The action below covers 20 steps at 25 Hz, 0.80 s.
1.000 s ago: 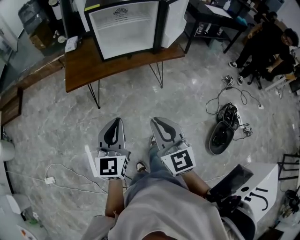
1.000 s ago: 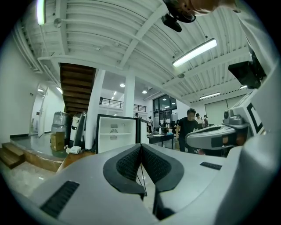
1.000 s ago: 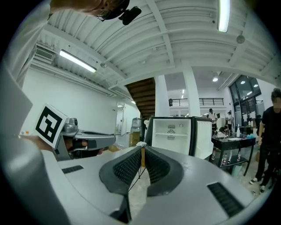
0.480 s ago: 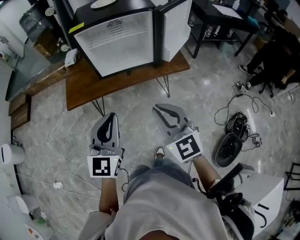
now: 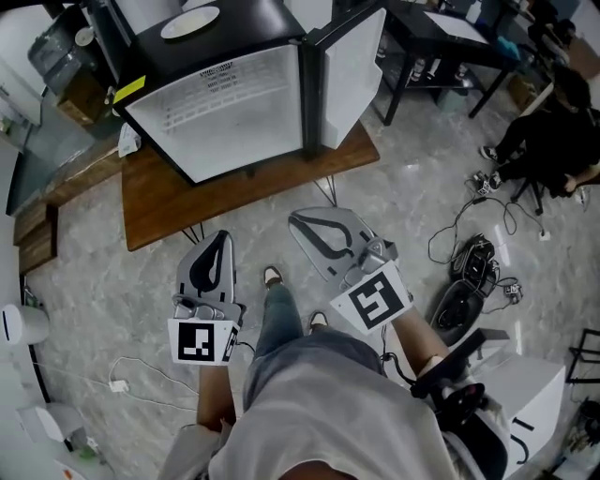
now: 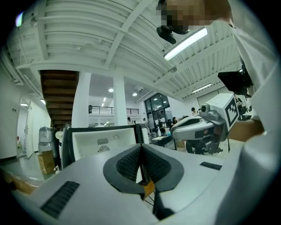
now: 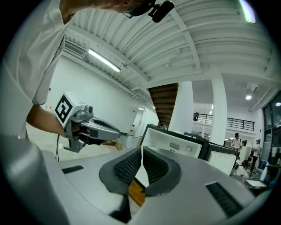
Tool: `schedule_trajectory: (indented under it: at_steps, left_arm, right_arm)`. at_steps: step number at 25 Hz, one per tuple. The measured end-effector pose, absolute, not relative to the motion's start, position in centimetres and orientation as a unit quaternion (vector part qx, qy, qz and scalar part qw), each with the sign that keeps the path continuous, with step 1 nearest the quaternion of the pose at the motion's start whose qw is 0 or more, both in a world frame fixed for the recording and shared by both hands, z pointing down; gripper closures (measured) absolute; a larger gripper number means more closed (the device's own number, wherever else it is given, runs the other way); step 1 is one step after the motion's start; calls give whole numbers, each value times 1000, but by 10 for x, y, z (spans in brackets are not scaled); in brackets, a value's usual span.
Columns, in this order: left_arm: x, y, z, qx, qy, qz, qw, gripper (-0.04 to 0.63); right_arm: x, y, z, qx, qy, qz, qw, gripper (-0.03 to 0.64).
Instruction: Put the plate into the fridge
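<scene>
A black mini fridge stands on a wooden table, its white inside showing and its door swung open to the right. A white plate lies on top of the fridge. My left gripper and right gripper are held side by side over the floor, short of the table's front edge. Both point level at the fridge. The left gripper has its pads pressed together with nothing between them. The right gripper is shut and empty as well.
A person sits at the far right beside a black table. Cables and a dark round object lie on the floor to the right. A white cable runs over the floor at the left. Boxes stand behind the table.
The fridge and table have come much closer and fill more of the head view. Both grippers have travelled forward toward the table, still shut and empty, and a foot has stepped ahead.
</scene>
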State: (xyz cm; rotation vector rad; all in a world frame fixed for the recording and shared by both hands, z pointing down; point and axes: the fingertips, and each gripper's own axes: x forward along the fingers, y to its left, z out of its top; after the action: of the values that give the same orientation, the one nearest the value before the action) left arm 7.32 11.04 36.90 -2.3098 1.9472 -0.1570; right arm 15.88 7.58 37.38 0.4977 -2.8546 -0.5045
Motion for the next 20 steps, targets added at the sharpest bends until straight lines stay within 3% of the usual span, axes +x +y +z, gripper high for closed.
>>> schedule_trajectory:
  at_steps: [6, 13, 20]
  left_arm:
    - [16, 22, 367, -779, 621, -21, 86, 577]
    - [-112, -102, 316, -798, 592, -28, 108, 577]
    - [-209, -185, 252, -818, 522, -81, 228, 577]
  right_arm:
    - [70, 2, 380, 155, -969, -178, 78, 598]
    - [-78, -126, 331, 128, -967, -204, 79, 598]
    - [-199, -210, 260, 126, -936, -326, 33, 598]
